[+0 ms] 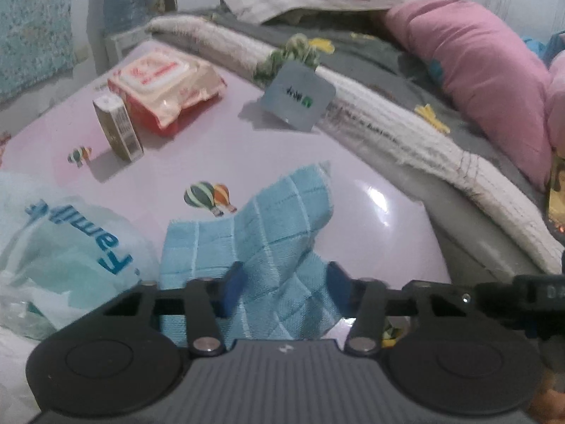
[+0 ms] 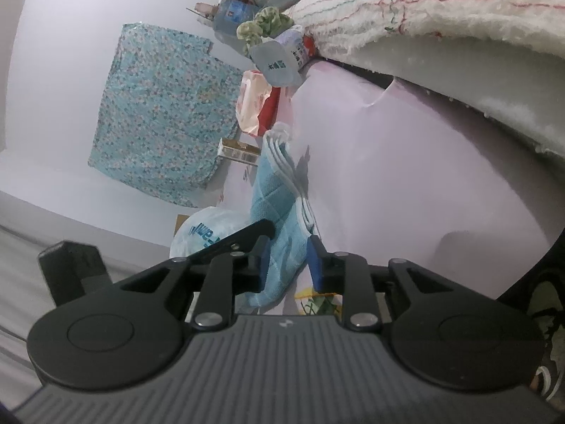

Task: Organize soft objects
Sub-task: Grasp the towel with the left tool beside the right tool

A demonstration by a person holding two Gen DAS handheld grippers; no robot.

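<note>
A light blue checked cloth (image 1: 275,219) lies rumpled on the pink table top (image 1: 212,134), one part raised in a ridge. My left gripper (image 1: 286,284) points down at its near end; the cloth fills the gap between both blue pads, which press on it. In the right wrist view the same cloth (image 2: 272,190) stands on edge, and its near end runs between the fingers of my right gripper (image 2: 289,265). It touches the left pad, but a narrow gap shows at the right pad, so these jaws stand slightly open.
A white plastic bag (image 1: 70,240) lies left of the cloth. Further back are a wet-wipes pack (image 1: 166,84), a small box (image 1: 118,127) and a grey pouch (image 1: 300,97). A white blanket (image 1: 388,120) and a pink pillow (image 1: 476,70) border the table on the right.
</note>
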